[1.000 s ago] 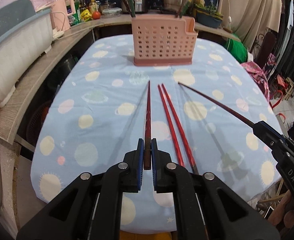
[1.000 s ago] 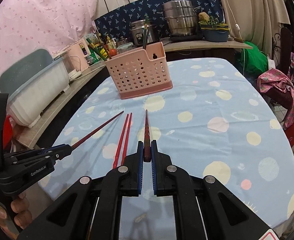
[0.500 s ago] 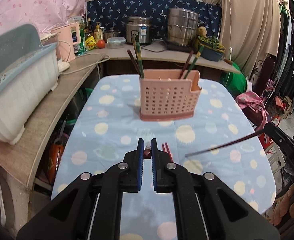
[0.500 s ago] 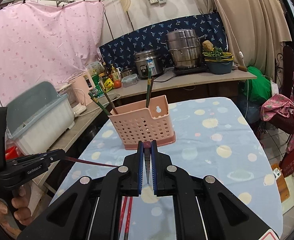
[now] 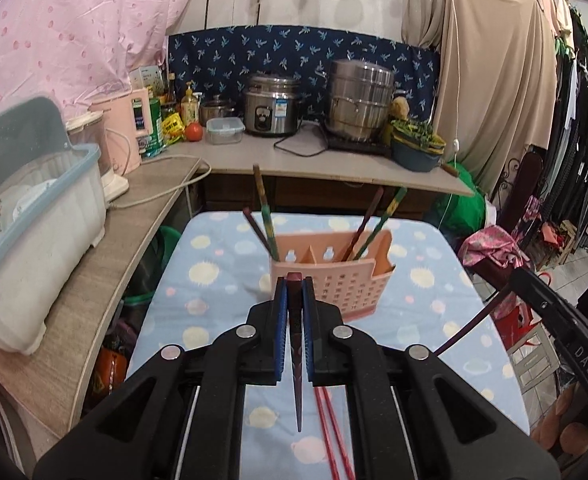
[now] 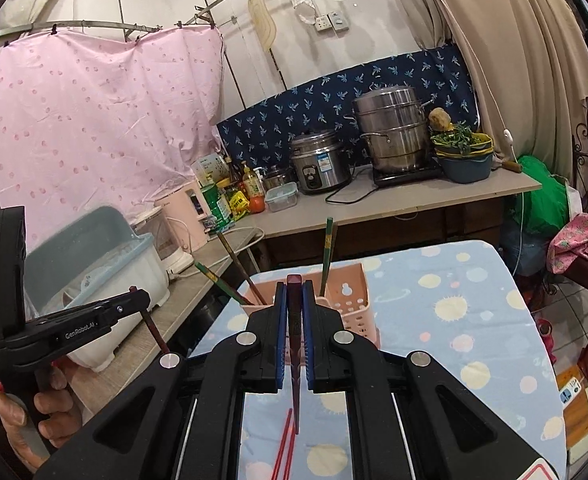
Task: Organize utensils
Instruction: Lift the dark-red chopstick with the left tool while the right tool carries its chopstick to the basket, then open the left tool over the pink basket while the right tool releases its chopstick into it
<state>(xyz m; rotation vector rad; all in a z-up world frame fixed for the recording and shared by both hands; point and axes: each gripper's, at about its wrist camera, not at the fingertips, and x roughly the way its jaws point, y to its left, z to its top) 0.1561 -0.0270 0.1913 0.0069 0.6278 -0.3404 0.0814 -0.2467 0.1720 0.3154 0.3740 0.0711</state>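
My left gripper (image 5: 294, 284) is shut on a dark red chopstick (image 5: 297, 380) that hangs tip-down between its blue pads, above the dotted blue tablecloth (image 5: 214, 280). My right gripper (image 6: 294, 286) is shut on a second dark red chopstick (image 6: 295, 372), also lifted off the table. Straight ahead of both stands the pink perforated basket (image 5: 333, 284) (image 6: 349, 296), with several chopsticks (image 5: 266, 216) upright in its compartments. A pair of red chopsticks (image 5: 333, 436) (image 6: 284, 444) lies on the cloth below. Each view shows the other gripper at its side: the right (image 5: 513, 276), the left (image 6: 142, 298).
A white and blue dish box (image 5: 34, 220) sits on the wooden counter (image 5: 106, 280) at the left. Behind the table a rice cooker (image 5: 272, 108), a steel steamer (image 5: 359, 100) and bottles crowd the back counter. A chair with pink cloth (image 5: 493, 248) stands right of the table.
Both grippers have risen off the table, each carrying its chopstick. The chopsticks, which lay flat on the cloth, now hang tip-down. The basket sits lower in both views.
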